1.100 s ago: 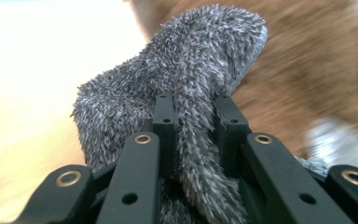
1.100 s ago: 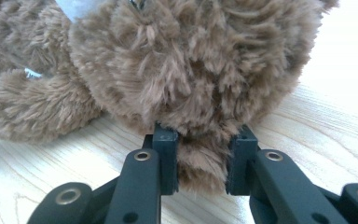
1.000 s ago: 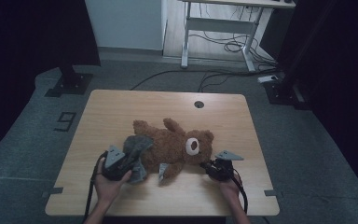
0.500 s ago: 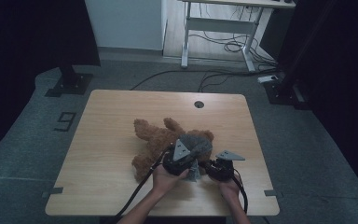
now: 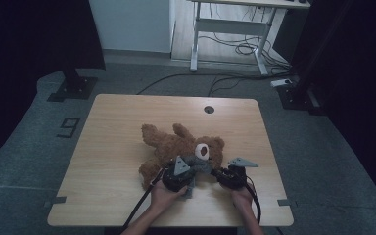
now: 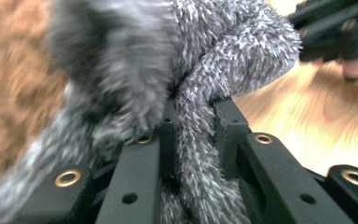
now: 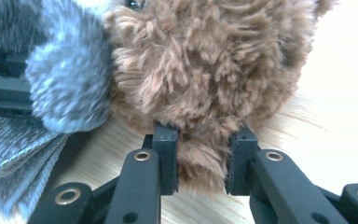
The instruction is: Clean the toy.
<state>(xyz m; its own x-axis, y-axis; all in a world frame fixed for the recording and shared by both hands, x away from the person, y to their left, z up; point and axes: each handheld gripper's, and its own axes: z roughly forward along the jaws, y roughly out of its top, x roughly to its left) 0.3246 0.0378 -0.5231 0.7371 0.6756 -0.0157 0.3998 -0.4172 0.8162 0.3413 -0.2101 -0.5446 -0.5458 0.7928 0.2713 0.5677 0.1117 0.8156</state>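
Near the wooden desk's (image 5: 117, 147) front edge, the left gripper (image 6: 193, 135) is clamping a fuzzy grey cloth strip (image 6: 223, 60) while the right gripper (image 7: 204, 154) is pinching the brown plush teddy bear (image 7: 205, 70) between its fingers.

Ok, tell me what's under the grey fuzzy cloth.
The grey fuzzy cloth, pinched by the left tool, drapes over the teddy bear below its head. The fur beneath it is covered.
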